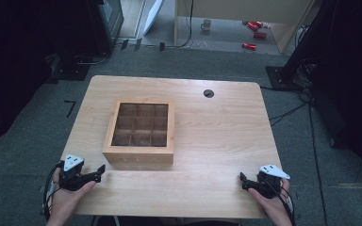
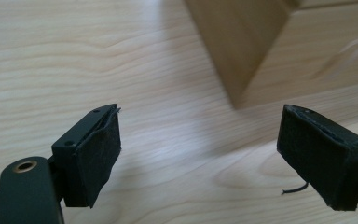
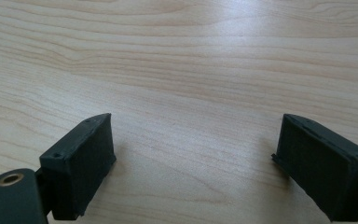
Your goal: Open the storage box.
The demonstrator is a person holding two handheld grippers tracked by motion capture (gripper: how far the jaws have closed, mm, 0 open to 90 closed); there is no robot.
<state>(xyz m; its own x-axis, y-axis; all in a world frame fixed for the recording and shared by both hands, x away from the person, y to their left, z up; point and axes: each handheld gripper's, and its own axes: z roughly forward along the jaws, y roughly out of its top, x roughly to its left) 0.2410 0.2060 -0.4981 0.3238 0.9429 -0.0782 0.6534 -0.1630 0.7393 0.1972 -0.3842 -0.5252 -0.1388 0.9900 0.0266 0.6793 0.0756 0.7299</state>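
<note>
Both hand-held grippers are resting at the desk's (image 1: 207,136) near edge, jaws spread wide and grasping nothing: the left hand-held gripper (image 1: 99,170) is pointing toward the wooden compartment box (image 1: 140,132) (nine empty cells) just beyond it, while the right hand-held gripper (image 1: 243,181) is waiting well apart, probably ready to start.

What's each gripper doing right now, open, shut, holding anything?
Left gripper: open, holding nothing, near the wooden box.
Right gripper: open, holding nothing, over bare table.
</note>
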